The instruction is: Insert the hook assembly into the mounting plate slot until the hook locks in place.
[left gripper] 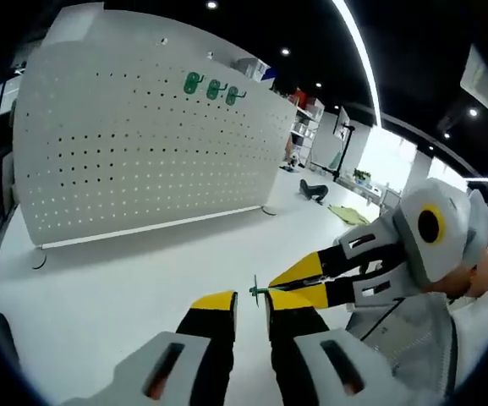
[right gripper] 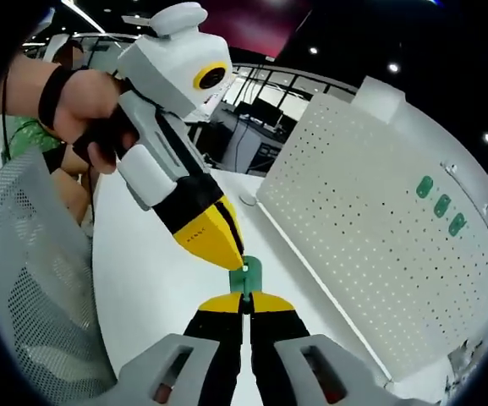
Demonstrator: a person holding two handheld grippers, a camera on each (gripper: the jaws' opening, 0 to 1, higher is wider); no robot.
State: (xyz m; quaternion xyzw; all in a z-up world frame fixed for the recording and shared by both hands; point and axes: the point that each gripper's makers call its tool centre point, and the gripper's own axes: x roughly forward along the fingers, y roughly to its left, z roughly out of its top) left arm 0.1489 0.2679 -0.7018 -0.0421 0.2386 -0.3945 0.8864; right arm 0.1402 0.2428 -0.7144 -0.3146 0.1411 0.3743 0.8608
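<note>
A white pegboard (left gripper: 142, 139) stands upright on the white worktop (left gripper: 117, 288), with three green hooks (left gripper: 214, 88) already mounted in a row near its top edge. In the right gripper view the right gripper (right gripper: 245, 303) has its fingers closed on a green hook assembly (right gripper: 247, 275) above the worktop, well short of the pegboard, and the left gripper (right gripper: 227, 245) — held by a person's hand (right gripper: 87, 106) — comes in with its tips touching that piece. In the left gripper view the left gripper's own fingers stand slightly apart, holding nothing — the hook there is only a thin green sliver. A grey mesh chair back (right gripper: 32, 279) crowds one edge.
</note>
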